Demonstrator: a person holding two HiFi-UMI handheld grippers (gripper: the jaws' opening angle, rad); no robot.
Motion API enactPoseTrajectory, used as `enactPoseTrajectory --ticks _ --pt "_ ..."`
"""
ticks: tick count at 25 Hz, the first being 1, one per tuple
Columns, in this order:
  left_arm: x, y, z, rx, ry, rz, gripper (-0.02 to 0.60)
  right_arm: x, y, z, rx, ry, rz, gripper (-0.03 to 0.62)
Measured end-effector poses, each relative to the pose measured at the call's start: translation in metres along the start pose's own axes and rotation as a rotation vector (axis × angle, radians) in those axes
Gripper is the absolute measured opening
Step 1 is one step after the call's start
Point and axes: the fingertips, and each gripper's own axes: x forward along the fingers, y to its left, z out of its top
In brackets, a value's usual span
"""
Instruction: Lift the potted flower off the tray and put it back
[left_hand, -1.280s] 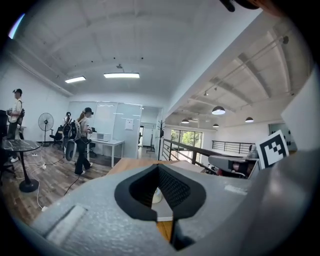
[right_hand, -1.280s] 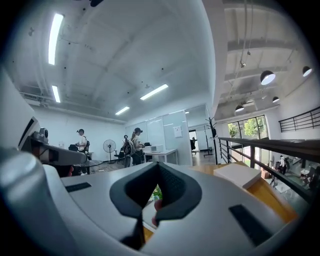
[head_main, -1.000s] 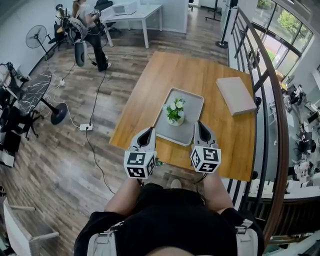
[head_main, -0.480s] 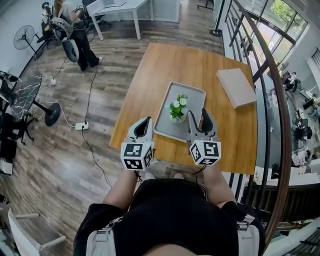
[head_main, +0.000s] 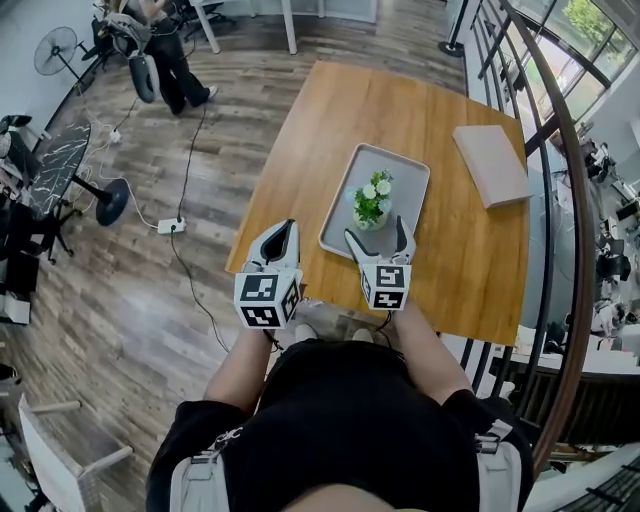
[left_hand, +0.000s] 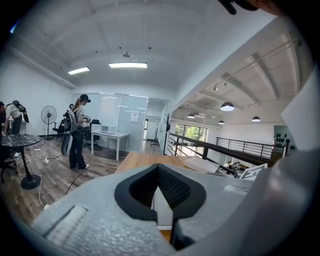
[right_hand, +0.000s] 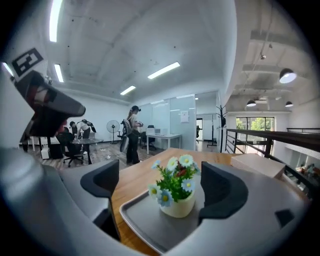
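- While the potted flower (head_main: 374, 203) stands upright near the middle of the grey tray (head_main: 405, 180), the lift is judged not yet begun.
- Right gripper (head_main: 376, 235): its jaws have just been opening and stand wide apart. They line up either side of the pot but stop short of it and touch nothing, evidently set for the pot's width.
- Left gripper (head_main: 283, 240): jaws together, empty, left of the tray near the desk (head_main: 450, 250) front edge. It is judged idle, clear of the approach.
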Motion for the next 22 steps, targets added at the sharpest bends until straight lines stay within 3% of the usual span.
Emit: enactPoseTrajectory --ticks 5,9,17,22 --pt "-0.001 0.027 -0.010 -0.005 0.037 0.036 0.015 0.035 -0.013 -0.065 0.026 0.121 -0.146 0.495" --pt "0.001 0.044 -0.018 -0.003 0.065 0.049 0.015 0.051 -0.016 -0.102 0.081 0.191 -0.211 0.495" --pt "0.018 0.080 -0.033 0.021 0.138 0.053 0.014 0.093 -0.027 -0.130 0.206 0.242 -0.304 0.494" --pt "0.036 0.092 -0.040 0.047 0.182 0.039 0.014 0.119 -0.047 -0.136 0.168 0.233 -0.367 0.494"
